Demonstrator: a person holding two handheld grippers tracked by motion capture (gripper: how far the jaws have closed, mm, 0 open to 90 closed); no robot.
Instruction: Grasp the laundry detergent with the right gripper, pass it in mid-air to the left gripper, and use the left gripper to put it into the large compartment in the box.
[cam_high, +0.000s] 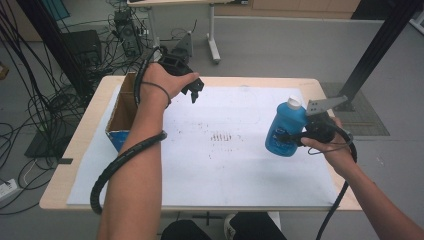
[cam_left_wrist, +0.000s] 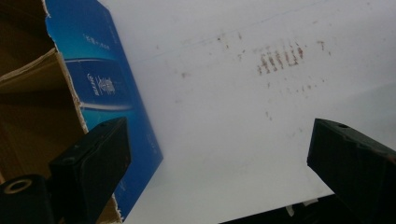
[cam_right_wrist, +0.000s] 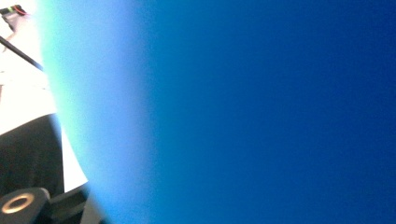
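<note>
While our right tongs clamp the blue bottle at its middle, the bottle hangs clear above the right part of the worktop, upright with a slight tilt and its white cap on top. From the right gripper view the bottle's blue wall sits hard against the lens, blurred, and we cannot make out the jaws there. We see the right hand wrapped round the gripper body just beside the bottle.

Our left tongs are released: in the left gripper view the two black jaws stand well apart with nothing between them, over the white sheet that covers the worktop. We hold them above the far left part of the sheet, near the open cardboard box. That box, brown inside and blue outside, stands at the left edge of the sheet, well apart from the bottle. Faint reddish marks lie on the sheet between the two.
</note>
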